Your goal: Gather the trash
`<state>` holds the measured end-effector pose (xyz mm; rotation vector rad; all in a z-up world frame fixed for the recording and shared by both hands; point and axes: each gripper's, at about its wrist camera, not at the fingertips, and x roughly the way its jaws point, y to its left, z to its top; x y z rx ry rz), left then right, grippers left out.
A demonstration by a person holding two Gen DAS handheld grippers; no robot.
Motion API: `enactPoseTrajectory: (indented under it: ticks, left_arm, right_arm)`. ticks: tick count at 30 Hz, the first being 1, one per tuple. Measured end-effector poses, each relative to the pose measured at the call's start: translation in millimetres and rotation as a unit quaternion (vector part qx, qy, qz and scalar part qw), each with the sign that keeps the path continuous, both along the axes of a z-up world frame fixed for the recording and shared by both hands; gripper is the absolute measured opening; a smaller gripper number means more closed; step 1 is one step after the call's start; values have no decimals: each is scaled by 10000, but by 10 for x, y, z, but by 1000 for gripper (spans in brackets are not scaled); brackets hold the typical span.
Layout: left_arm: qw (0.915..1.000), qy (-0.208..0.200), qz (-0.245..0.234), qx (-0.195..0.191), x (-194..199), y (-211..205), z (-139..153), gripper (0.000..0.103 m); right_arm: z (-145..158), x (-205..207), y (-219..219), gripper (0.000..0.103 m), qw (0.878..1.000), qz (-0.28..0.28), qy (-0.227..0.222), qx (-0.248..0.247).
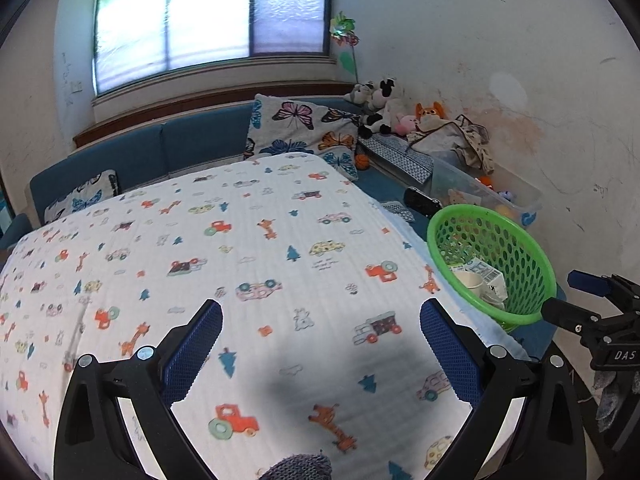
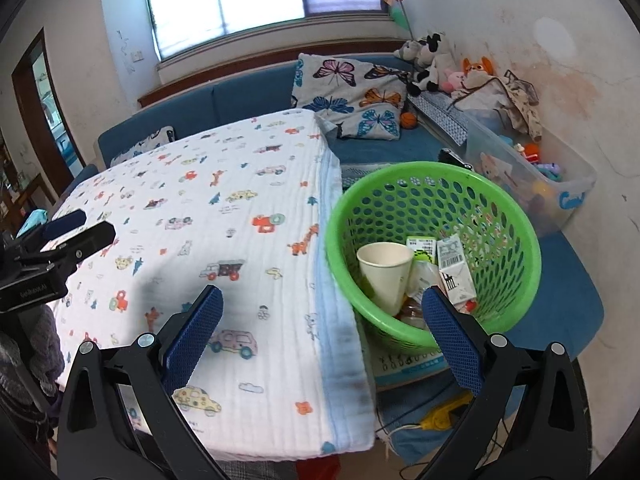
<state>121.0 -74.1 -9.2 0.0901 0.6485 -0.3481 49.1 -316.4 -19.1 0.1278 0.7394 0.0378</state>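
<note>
A green perforated basket [image 2: 500,200] [image 1: 524,248] stands beside the right edge of the table. Inside it lie a white paper cup [image 2: 384,270] [image 1: 472,282], a small white carton [image 2: 454,268] [image 1: 490,276] and other scraps. My right gripper [image 2: 322,318] is open and empty, hovering over the table's right edge, its right finger in front of the basket. My left gripper [image 1: 320,336] is open and empty above the patterned tablecloth [image 1: 224,264] [image 2: 208,224]. Each gripper appears at the edge of the other's view.
A blue sofa [image 2: 248,96] runs behind the table with a butterfly cushion [image 2: 352,96], plush toys [image 2: 432,60] and a clear toy bin [image 2: 568,184]. A printed sheet [image 2: 408,368] and a yellow cable [image 2: 440,416] lie on the blue mat below the basket.
</note>
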Motion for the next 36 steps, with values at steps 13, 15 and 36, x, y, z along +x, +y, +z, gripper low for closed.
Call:
enactPoseTrajectory:
  ticks: [13, 15, 36]
  left_arm:
    - [9991, -3, 417, -115, -121, 381, -66, 96]
    - [9989, -28, 469, -95, -143, 429, -76, 96]
    - [9977, -169, 638, -148, -329, 591, -70, 96]
  right_arm:
    - [17, -62, 236, 99, 9997, 91, -214, -15]
    - [6, -69, 260, 99, 9997, 108, -212, 10]
    - [-3, -120, 417, 99, 9994, 219, -272, 18]
